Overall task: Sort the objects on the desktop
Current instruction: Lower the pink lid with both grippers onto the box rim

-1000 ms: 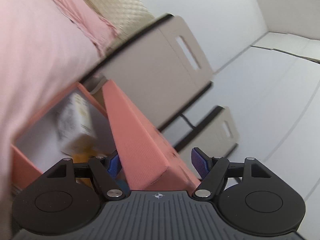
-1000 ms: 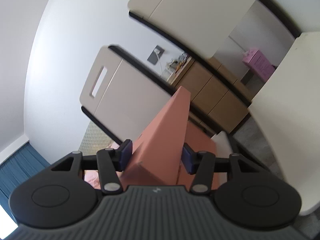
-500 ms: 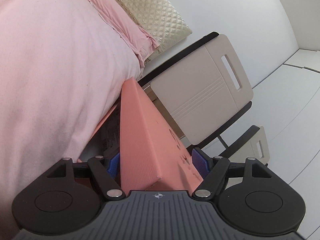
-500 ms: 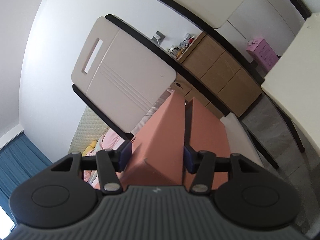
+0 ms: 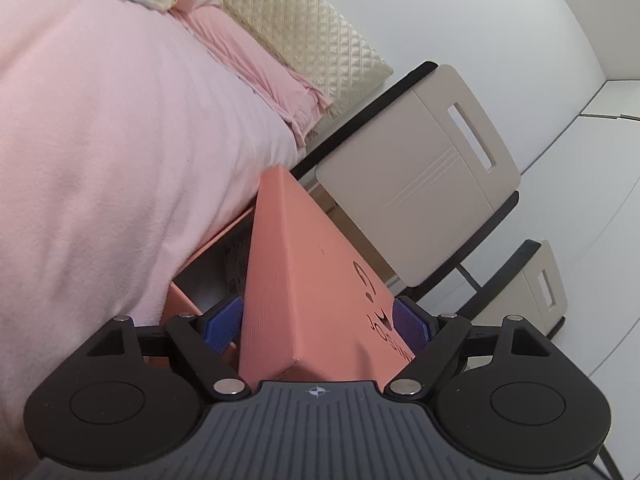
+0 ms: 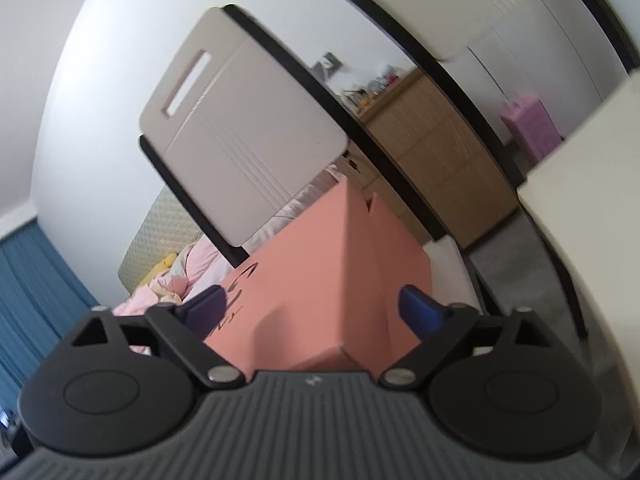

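Observation:
A salmon-pink box lid (image 5: 304, 280) with dark lettering is held between my two grippers. My left gripper (image 5: 318, 326) is shut on one end of the lid, with its blue pads (image 5: 222, 326) against both faces. Below the lid, the open pink box (image 5: 188, 300) shows, its contents dark and hard to make out. In the right wrist view, my right gripper (image 6: 314, 306) stands around the other end of the lid (image 6: 320, 276). Its blue pads (image 6: 418, 310) are spread wide with a visible gap on the right side.
A bed with a pink blanket (image 5: 100, 140) and a quilted beige headboard (image 5: 304, 28) fills the left. Two beige folding chairs (image 5: 416, 184) stand near the box. A wooden dresser (image 6: 436, 152), a pink box (image 6: 532, 124) and a white tabletop (image 6: 592, 192) lie to the right.
Both grippers swung with the lid towards the bed and lowered it over the box. The right gripper's jaws have spread apart from the lid.

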